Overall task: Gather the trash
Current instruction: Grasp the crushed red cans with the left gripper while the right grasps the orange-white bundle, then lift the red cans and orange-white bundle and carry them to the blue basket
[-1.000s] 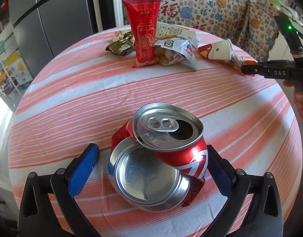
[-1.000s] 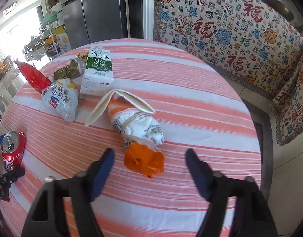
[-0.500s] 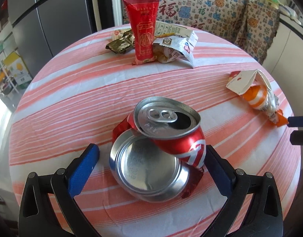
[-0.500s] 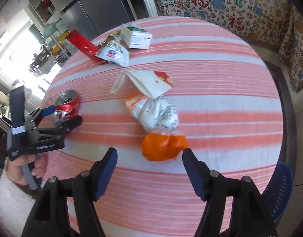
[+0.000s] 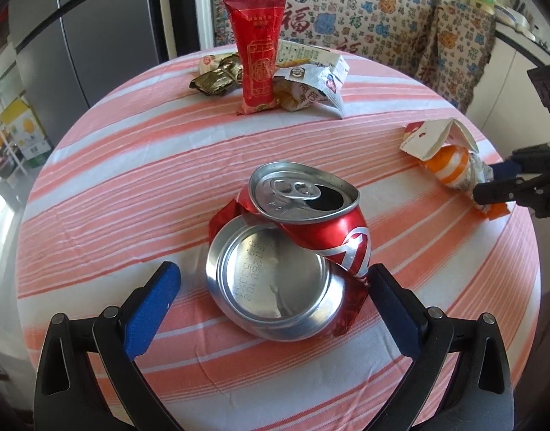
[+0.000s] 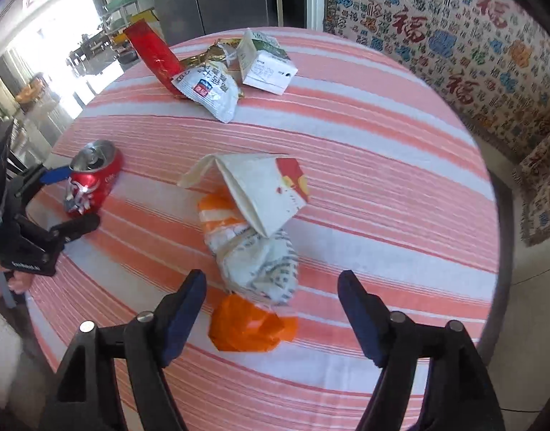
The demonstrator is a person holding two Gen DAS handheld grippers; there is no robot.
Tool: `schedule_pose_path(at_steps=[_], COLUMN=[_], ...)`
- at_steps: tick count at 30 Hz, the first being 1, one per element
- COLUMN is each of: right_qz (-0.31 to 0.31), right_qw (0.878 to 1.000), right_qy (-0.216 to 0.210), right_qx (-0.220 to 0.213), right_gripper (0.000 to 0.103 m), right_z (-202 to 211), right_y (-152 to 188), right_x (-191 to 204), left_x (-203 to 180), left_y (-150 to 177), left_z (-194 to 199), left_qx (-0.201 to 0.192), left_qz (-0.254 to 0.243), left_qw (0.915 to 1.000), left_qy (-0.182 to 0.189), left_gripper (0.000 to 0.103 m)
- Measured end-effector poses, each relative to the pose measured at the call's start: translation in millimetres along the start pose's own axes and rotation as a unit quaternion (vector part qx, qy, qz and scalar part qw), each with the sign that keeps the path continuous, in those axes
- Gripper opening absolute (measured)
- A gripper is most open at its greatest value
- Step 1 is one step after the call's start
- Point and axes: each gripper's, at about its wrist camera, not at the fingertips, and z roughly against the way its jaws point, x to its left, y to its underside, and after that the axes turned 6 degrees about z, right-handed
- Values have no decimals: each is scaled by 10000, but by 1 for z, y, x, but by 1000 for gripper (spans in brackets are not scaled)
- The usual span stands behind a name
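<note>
Round table (image 5: 138,165), striped cloth. Left gripper (image 5: 275,287) open, jaws either side of crushed red can (image 5: 293,248); right pad looks to touch the can's edge, left pad clear of it. Right gripper (image 6: 271,305) open, jaws just been closing, straddling the orange end of a crumpled wrapper (image 6: 253,251); pads not pressing it. Red packet (image 5: 259,50), snack bag (image 6: 210,89) and carton (image 6: 264,61) heaped at far edge
</note>
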Motion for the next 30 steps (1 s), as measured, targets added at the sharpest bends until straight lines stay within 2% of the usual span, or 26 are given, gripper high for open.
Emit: schedule_pose_path(at_steps=[1,4,7,9,12,13,16,17,18,20,21,22,26,30], right_qz=[-85,-201,-374,-498,-319,-294,-250,-174,-87,72,174,247,18,-281], right_qw=[9998,9984,9975,9979,9991,9991,9993,9994,9992,9985,9982,9978,9993,9996], right_qy=[-203,-502,-571,-394,-36,-19,-79,-111,-146,-104,-79,-59,-50,-50], right_qx=[25,139,162,159,274,318,283,284,370,537,572,619,359,-9], right_gripper=[41,41,41,41,43,48,70,70,70,70,68,45,47,47], right_z=[-1,6,21,27,22,20,19,19,17,9,7,6,21,41], right_y=[0,12,30,39,44,43,37,33,30,26,26,26,32,42], right_x=[3,28,47,51,52,51,48,49,50,53,55,57,57,48], left_x=[-1,-2,-4,-4,-2,0,2,1,-1,-7,-9,-9,-14,-24], left_y=[-1,-1,-1,-1,-3,-4,-10,-11,-12,-12,-12,-11,-8,-8], left_z=[0,-1,-2,-2,-1,-1,-3,-4,-5,-4,-4,-2,12,31], left_qx=[0,16,38,43,34,20,-30,-30,-37,-113,-85,-83,-192,-313], left_qz=[7,-18,-73,-70,10,73,200,187,143,-21,-77,-65,-94,77], left_qw=[10000,10000,9999,9999,10000,10000,9996,9996,9997,9999,9999,9999,9997,9985], left_qy=[3,-42,-87,-90,-20,26,188,203,170,-4,-4,85,150,436], left_gripper=[102,102,102,102,102,102,102,101,99,83,83,83,82,82])
